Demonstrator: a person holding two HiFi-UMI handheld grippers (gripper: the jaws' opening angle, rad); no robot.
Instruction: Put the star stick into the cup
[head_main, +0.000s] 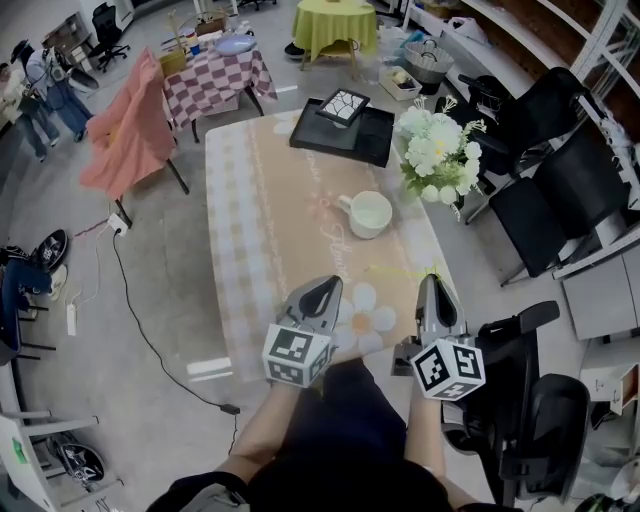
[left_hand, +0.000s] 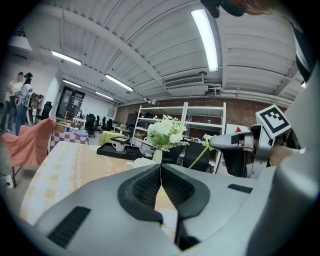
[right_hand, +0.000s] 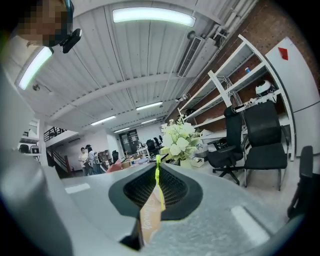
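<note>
A white cup (head_main: 368, 213) stands upright in the middle of the cloth-covered table (head_main: 260, 210). My right gripper (head_main: 432, 282) hovers over the table's near right corner, shut on the thin yellow-green star stick (head_main: 400, 269), which pokes out leftwards from its tip. In the right gripper view the stick (right_hand: 157, 172) sits pinched between the pads. The left gripper view shows the same stick (left_hand: 202, 151) slanting down from the right gripper (left_hand: 220, 142). My left gripper (head_main: 328, 285) is shut on nothing, near the table's front edge, with the cup (left_hand: 142, 161) just beyond its jaws.
A vase of white flowers (head_main: 440, 150) stands right of the cup. A black tray (head_main: 345, 130) lies at the table's far end. Black chairs (head_main: 545, 190) crowd the right side. A pink-draped chair (head_main: 130, 125) and a checked table (head_main: 215, 75) stand far left.
</note>
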